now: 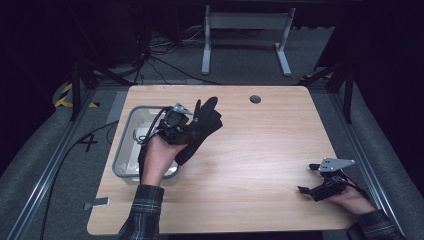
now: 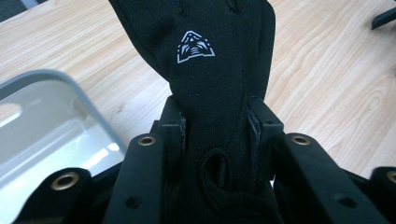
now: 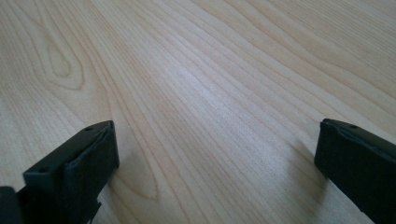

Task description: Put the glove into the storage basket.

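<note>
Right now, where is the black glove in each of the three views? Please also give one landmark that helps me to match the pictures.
High view: the black glove is left of centre, held by the left gripper beside the grey bin.
Left gripper view: the glove is in the centre, clamped between the jaws, its white logo facing the camera.
Right gripper view: the glove is not in this picture.
Shared landmark: the light wooden table.
</note>
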The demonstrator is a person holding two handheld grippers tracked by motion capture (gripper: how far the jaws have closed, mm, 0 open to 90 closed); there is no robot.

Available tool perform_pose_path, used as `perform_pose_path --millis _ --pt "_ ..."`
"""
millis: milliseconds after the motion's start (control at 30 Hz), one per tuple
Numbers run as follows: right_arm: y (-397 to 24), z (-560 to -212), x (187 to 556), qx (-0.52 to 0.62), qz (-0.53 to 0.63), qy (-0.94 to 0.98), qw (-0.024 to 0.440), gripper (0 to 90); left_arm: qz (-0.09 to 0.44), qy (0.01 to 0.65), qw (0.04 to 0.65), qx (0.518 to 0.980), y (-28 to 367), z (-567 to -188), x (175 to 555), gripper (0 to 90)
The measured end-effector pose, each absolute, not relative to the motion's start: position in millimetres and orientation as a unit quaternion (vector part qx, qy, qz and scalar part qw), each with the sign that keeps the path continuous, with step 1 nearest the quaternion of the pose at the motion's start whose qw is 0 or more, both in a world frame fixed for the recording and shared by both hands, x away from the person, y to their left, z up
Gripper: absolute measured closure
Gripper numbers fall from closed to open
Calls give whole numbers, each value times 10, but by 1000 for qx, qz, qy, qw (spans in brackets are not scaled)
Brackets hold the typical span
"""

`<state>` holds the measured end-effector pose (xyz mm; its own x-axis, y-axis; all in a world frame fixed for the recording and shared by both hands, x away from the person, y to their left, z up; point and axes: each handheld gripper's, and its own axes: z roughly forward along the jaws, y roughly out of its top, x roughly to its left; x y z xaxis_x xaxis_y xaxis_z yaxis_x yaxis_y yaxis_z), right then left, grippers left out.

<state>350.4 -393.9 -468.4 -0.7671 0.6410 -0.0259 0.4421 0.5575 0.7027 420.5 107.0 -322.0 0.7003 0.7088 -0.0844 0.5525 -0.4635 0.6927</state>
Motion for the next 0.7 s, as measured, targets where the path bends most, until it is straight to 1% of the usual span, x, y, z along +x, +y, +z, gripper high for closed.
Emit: perform_pose_path --millis 300,700 --pt "-3940 -4684 3505 311 354 871 140 5 113 393 356 841 1248 -3279 4277 655" --pt "-3944 -4685 3503 309 354 871 141 5 125 453 356 808 1706 -3433 4320 655"
